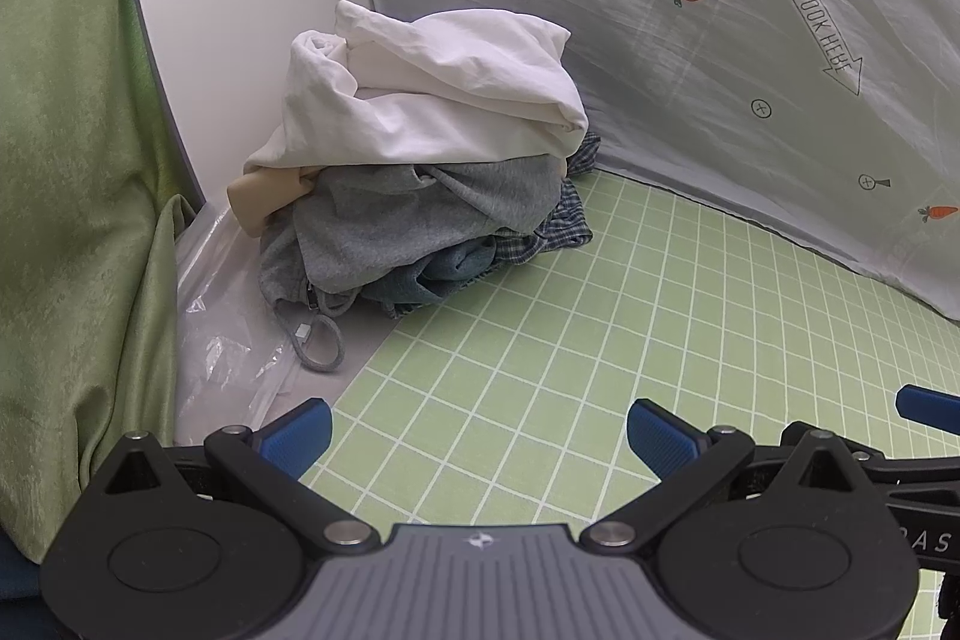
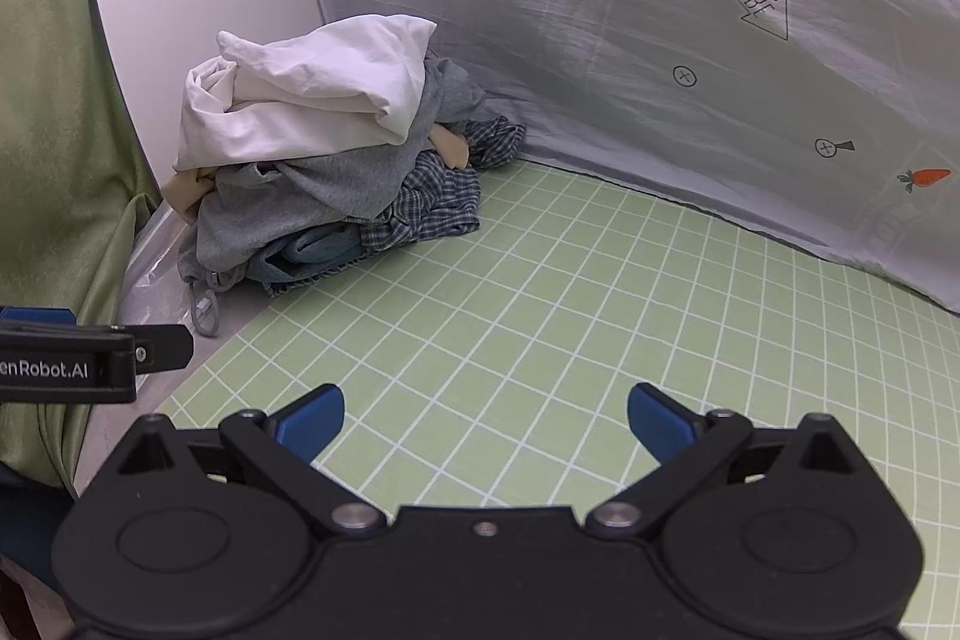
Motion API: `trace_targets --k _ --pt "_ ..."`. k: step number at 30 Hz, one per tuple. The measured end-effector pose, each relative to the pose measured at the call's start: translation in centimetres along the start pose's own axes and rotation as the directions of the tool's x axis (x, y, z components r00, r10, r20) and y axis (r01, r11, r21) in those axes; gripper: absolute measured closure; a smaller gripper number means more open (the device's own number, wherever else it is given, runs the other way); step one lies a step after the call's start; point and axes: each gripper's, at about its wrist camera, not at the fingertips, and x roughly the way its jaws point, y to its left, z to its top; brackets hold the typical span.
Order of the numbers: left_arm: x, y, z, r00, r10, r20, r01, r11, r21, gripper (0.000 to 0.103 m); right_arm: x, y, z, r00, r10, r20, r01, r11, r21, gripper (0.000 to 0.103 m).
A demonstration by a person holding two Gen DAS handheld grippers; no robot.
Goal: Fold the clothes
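- Presently, left gripper (image 1: pixel 479 433), black frame with blue finger pads: jaws spread wide and released, holding nothing, hovering over the near part of the tabletop.
- Right gripper (image 2: pixel 486 418), same black build with blue pads: jaws likewise spread apart and empty, above the near edge of the tabletop; it also shows at the right border of the left wrist view (image 1: pixel 927 403).
- Heap of unfolded clothes (image 1: pixel 420 160), piled at the far left corner of the tabletop, well apart from both grippers.
- Crumpled white cotton garment (image 1: pixel 432 88), topmost item of the heap.
- Grey knitted sweatshirt (image 1: pixel 414 220), directly under the white one; its grey drawstring loop (image 1: pixel 321 340) trails off toward the left edge.
- Dark blue checked shirt (image 2: pixel 438 202), low in the heap on its right side, touching the mat.
- Cream-coloured cloth piece (image 1: pixel 264 199), poking out at the left between the white and grey layers.
- Light green cutting mat with white grid (image 1: pixel 600 340), covering most of the tabletop.
- Clear crinkled plastic bag (image 1: pixel 228 340), lying along the left edge just beside the heap.
- Grey backdrop sheet printed with orange carrots and an arrow (image 1: pixel 720 40), hanging along the far edge.
- Green curtain fabric (image 1: pixel 72 160), draped past the left edge.
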Motion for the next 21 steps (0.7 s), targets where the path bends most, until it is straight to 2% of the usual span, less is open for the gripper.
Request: trace_targets --k 21 --pt "0.19 0.03 0.03 1.0 -0.015 -0.006 0.015 1.0 0.01 0.0 0.11 -0.01 -0.14 1.0 0.003 -0.005 -0.003 1.0 0.001 0.001"
